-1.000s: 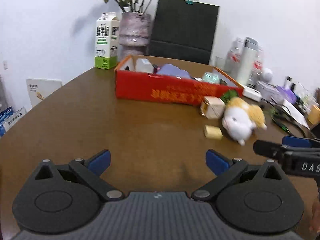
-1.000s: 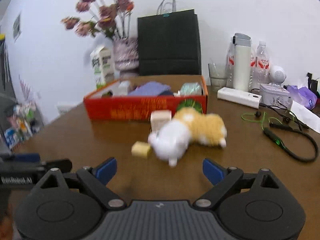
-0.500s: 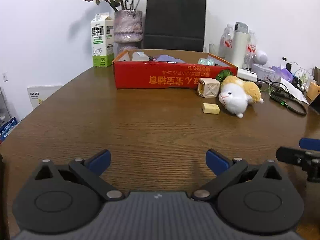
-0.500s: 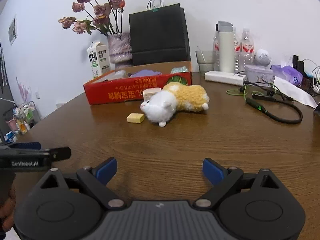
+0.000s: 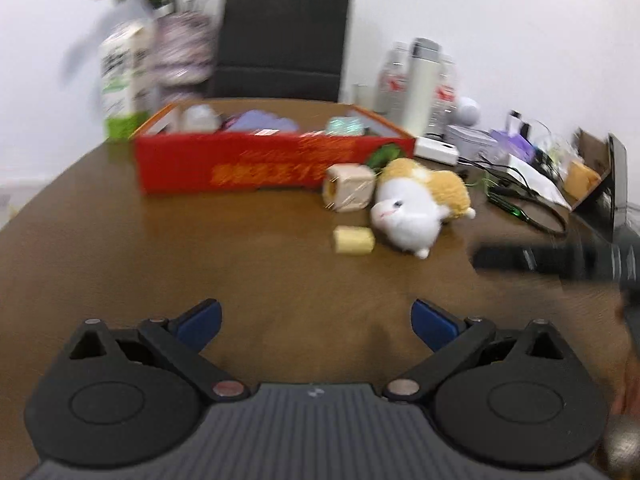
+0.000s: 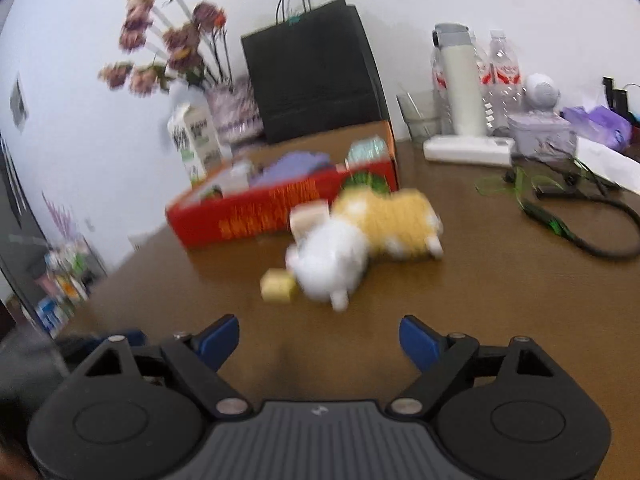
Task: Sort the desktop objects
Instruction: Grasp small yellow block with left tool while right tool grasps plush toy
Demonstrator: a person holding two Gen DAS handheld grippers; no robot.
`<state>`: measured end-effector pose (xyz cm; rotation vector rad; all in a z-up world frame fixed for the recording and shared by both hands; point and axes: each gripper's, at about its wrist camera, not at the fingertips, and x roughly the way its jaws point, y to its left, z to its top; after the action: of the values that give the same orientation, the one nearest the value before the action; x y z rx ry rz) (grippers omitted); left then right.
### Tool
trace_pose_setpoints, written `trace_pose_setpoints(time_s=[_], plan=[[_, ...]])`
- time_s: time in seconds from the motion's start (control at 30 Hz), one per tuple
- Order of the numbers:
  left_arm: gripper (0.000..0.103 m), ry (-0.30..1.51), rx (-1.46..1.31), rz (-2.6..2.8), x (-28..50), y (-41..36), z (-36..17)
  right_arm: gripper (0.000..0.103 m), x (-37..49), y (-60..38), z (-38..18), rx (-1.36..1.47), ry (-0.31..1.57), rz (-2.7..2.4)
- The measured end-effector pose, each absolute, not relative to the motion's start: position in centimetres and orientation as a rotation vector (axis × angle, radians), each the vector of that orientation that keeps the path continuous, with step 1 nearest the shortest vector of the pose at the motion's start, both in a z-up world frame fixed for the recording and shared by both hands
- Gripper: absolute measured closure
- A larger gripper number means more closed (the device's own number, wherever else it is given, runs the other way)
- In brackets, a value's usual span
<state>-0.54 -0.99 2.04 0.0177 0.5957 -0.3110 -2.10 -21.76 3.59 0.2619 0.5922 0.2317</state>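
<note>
A plush toy (image 6: 360, 236) lies on its side on the brown tabletop (image 6: 500, 300), just in front of a red box (image 6: 276, 208) already holding several items, with a small wooden cube (image 5: 350, 193) touching its head and a yellow block (image 6: 277, 289) just beside its muzzle. The toy looks soft, light and squashy (it should give under the pads rather than slip), so the likeliest hold is across the thick orange-and-white body, not a paw or ear. The yellow block looks small and firm and could be pinched across its short sides; the cube looks stiff and wide.

From the right tool (image 6: 319, 341) the toy lies at about 12 o'clock, near but apart, the yellow block at about 11 o'clock. Its fingers stand wide apart with nothing between them, though they are drawing together. From the left tool (image 5: 316, 321) the toy sits at about 1 o'clock, farther off, the red box at 12 o'clock; its fingers also stand apart and empty. Both views are blurred.
</note>
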Motion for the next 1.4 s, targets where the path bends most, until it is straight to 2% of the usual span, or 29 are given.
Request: trace_pose_setpoints(time_s=[0.07,0.17,0.27,0.4,0.43,0.5,0.6,0.63,0.7,0.9,1.0,1.07,1.13,1.2,1.27,1.4], plan=[[0.0,0.591,0.071,-0.374,1.7,-2.2,1.8,0.017,0.4,-21.6,4.2,0.285,0.592,0.231],[0.007,0.63,0.098,-0.397,5.0,-3.7,1.4,0.017,4.1,-21.5,4.4,0.324,0.609,0.196],[0.022,0.679,0.075,-0.404,7.7,-4.7,1.2,0.023,6.6,-21.7,4.3,0.325,0.622,0.157],[0.044,0.672,0.044,-0.395,9.1,-4.6,0.8,0.023,7.7,-23.8,5.0,0.271,0.562,0.147],[0.056,0.663,0.047,-0.396,9.1,-4.5,0.7,0.023,8.2,-24.1,5.0,0.235,0.563,0.162],[0.07,0.663,0.016,-0.397,9.3,-4.1,0.7,0.022,10.0,-24.7,5.0,0.165,0.568,0.181],[0.07,0.672,-0.031,-0.381,9.3,-3.2,0.9,0.026,13.0,-26.1,4.0,0.244,0.627,0.258],[0.07,0.674,-0.038,-0.363,9.0,-2.9,0.9,0.033,13.9,-26.4,3.5,0.277,0.655,0.278],[0.07,0.677,-0.038,-0.335,8.2,-2.4,1.2,0.035,14.4,-26.5,2.9,0.298,0.662,0.288],[0.07,0.676,-0.055,-0.319,4.2,-0.3,1.4,0.041,9.6,-26.9,2.9,0.344,0.662,0.199],[0.07,0.681,-0.051,-0.308,2.4,0.6,1.5,0.039,4.6,-26.5,3.4,0.359,0.682,0.173],[0.07,0.682,-0.084,-0.325,1.5,1.3,1.8,0.033,1.3,-25.8,3.6,0.318,0.726,0.197],[0.07,0.673,-0.081,-0.335,0.6,1.7,2.1,0.032,-1.9,-24.8,4.2,0.262,0.745,0.216],[0.07,0.665,-0.06,-0.331,-0.1,1.9,2.3,0.023,-4.8,-23.7,5.1,0.127,0.708,0.288],[0.07,0.659,-0.056,-0.338,-0.7,2.2,2.5,0.015,-6.2,-22.7,5.8,-0.032,0.667,0.314],[0.07,0.67,-0.09,-0.339,-1.2,2.3,2.4,0.015,-4.4,-22.0,5.2,-0.139,0.693,0.297]])
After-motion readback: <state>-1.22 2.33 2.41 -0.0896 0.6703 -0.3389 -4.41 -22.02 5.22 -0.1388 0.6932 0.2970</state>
